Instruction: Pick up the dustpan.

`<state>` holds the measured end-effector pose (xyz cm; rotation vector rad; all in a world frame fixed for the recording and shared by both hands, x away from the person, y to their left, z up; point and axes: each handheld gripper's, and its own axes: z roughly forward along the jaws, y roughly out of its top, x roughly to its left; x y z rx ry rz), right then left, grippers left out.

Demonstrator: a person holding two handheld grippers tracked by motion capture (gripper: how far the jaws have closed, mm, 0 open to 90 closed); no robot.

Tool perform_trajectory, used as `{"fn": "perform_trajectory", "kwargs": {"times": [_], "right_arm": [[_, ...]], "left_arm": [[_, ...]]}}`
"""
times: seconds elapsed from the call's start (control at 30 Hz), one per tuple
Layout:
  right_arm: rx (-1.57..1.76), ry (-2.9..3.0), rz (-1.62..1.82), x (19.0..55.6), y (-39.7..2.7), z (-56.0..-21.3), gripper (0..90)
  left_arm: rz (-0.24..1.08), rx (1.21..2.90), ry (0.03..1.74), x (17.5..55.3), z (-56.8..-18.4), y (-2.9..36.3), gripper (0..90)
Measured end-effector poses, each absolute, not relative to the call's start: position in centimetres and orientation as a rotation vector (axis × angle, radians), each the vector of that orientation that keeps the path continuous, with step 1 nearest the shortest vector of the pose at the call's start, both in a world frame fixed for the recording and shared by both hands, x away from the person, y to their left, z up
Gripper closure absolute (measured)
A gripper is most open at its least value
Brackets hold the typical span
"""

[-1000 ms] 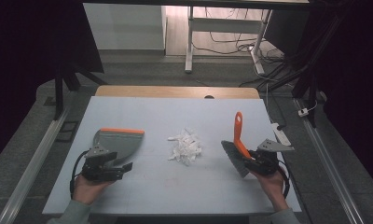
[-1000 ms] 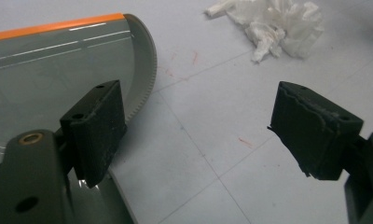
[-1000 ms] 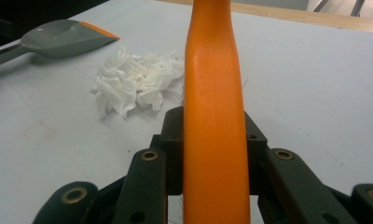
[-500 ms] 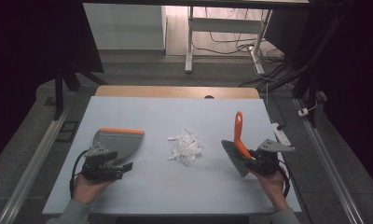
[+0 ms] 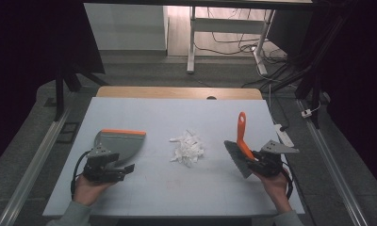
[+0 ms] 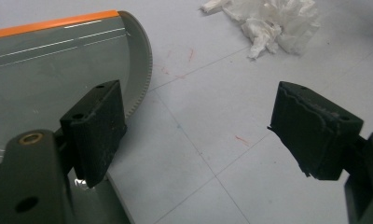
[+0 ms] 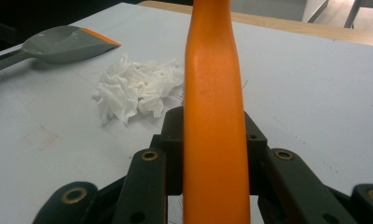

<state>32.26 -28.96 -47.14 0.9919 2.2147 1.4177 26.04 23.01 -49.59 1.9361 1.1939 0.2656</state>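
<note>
Two hand-held grippers flank crumpled white paper scraps mid-table: the right hand-held gripper clenches an orange-handled brush (grey bristles down), the left hand-held gripper gapes beside a grey dustpan.

In the high view, bare table runs across the upper part of the white top, open for passage from left to right; the heap of crumpled white paper scraps blocks the centre; the grey dustpan fills the lower left; the orange-handled brush stands at lower right; open strips lie between heap and each tool, and along the bottom edge.
</note>
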Motion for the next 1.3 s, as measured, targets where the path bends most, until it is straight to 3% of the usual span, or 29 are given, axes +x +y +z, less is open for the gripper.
{"fn": "perform_trajectory", "kwargs": {"times": [0.53, 0.83, 1.3], "right_arm": [[0.994, 2.204, 1.440, 32.1, -29.0, -47.0, 70.4], [0.960, 2.211, 1.428, 32.1, -28.7, -47.0, 70.5], [0.979, 2.203, 1.435, 32.2, -28.9, -46.9, 70.4]], "left_arm": [[0.317, 1.956, 1.217, 25.1, -46.1, 21.8, 18.2], [0.322, 2.019, 1.335, 26.3, -44.5, 21.5, 18.0], [0.271, 2.030, 1.521, 27.3, -45.9, 23.5, 17.1]]}}
